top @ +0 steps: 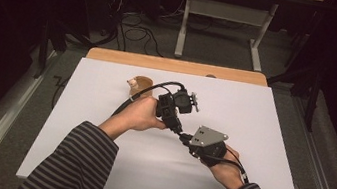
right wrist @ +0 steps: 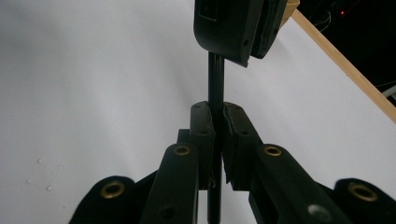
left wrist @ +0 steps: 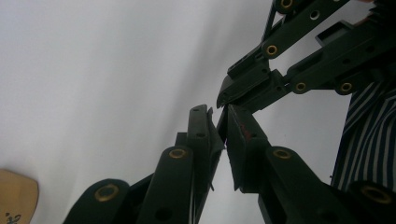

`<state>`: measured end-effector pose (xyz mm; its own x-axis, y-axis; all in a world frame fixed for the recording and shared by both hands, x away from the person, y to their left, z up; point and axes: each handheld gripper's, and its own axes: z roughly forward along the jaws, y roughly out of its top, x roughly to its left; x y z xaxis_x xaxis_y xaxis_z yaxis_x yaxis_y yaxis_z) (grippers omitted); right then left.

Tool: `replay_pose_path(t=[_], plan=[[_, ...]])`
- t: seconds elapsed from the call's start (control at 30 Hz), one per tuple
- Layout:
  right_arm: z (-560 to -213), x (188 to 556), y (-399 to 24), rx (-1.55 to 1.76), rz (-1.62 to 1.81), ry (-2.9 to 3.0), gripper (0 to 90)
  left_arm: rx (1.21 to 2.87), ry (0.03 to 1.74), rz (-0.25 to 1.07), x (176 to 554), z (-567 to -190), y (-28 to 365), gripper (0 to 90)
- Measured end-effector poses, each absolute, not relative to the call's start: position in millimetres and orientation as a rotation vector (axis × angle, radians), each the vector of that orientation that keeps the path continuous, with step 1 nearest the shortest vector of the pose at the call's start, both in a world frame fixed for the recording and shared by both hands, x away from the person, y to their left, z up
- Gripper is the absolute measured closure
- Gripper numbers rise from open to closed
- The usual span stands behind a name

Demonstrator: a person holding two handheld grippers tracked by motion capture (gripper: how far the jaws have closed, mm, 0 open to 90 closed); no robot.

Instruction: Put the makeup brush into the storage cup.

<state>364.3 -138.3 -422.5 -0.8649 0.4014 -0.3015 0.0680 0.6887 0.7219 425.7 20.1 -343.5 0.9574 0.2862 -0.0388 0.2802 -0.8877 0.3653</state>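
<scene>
A wide white sheet (top: 97, 154) covers a pale wooden table (top: 111, 56), whose bare far edge shows as a strip beyond the sheet. A person in a grey-and-black striped long-sleeved top reaches in from the near edge, with both forearms (top: 81, 155) over the white surface.

The left hand (top: 140, 114) holds the black two-jaw left gripper (left wrist: 223, 125) near the middle of the sheet, a black cable looping away from it toward the far left. The right hand (top: 227, 170) holds the black right gripper (right wrist: 218, 120), topped by a grey three-cornered plate (top: 208, 137), just to the right and nearer the person. The two grippers meet tip to tip.

In the right gripper view, a thin, straight black rod (right wrist: 215, 79) runs up between the right gripper's jaws and into the closed tips of the left gripper above it. The right jaws are pressed against the rod from both sides. In the left gripper view, the left jaws stand almost together with a narrow slit between them; the rod itself is hard to make out there, so the grip on it looks likely rather than certain.

A small round tan wooden cup (top: 141, 84) stands on the sheet beyond the left hand, with a small pale object (top: 132, 84) at its left rim, too small to identify.
</scene>
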Motion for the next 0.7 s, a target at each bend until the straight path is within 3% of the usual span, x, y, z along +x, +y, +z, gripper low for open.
replay_pose_path(t=[0.17,0.47,0.7], plan=[[-422.0,365.2,-140.3,0.379,1.038,2.474,85.5,2.713,0.419,0.039,426.3,-341.7,21.3,74.8],[-424.0,369.1,-146.5,0.443,1.086,2.494,85.5,2.593,0.477,0.117,428.3,-331.1,31.2,54.2],[-425.7,371.6,-150.6,0.483,1.116,2.505,85.6,2.492,0.521,0.164,428.7,-324.5,43.8,46.4]])
